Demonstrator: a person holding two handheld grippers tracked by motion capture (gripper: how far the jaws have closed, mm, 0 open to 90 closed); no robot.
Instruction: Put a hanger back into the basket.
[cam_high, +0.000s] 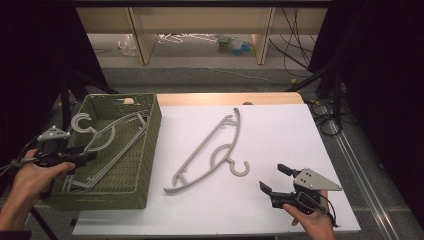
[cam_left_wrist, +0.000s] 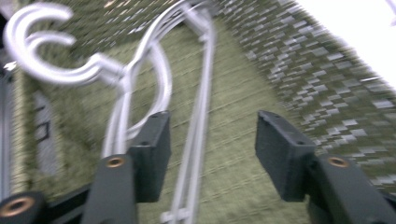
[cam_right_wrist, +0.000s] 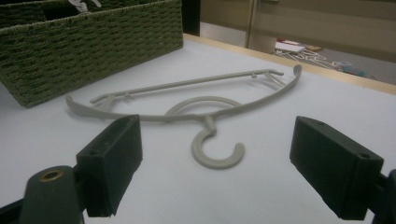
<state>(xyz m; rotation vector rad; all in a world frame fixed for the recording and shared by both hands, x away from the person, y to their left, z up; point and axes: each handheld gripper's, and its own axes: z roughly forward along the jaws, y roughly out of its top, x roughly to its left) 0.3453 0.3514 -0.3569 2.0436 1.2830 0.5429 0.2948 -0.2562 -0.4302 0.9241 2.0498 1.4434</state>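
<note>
At the left edge of the white counter (cam_high: 280, 135), the left gripper (cam_high: 75, 156) is held over the near left corner of the rectangular olive-green woven basket (cam_high: 145, 150); its fingers (cam_left_wrist: 152, 154) are spread, and nothing is pinched between them. Pale grey plastic hangers (cam_high: 107, 142) are seen lying inside the basket, their hooks toward its far left corner; in the left gripper view, a thin hanger bar is seen passing between the open fingers, apart from both. Just right of the basket, near the counter's middle, a second pale grey plastic hanger (cam_high: 210, 150) is laid flat, its hook (cam_right_wrist: 217, 151) turned toward the near edge. By the near right corner, the right gripper (cam_high: 272, 180) is held just above the counter, fingers (cam_right_wrist: 112, 161) spread wide and empty, pointed at that hook.
</note>
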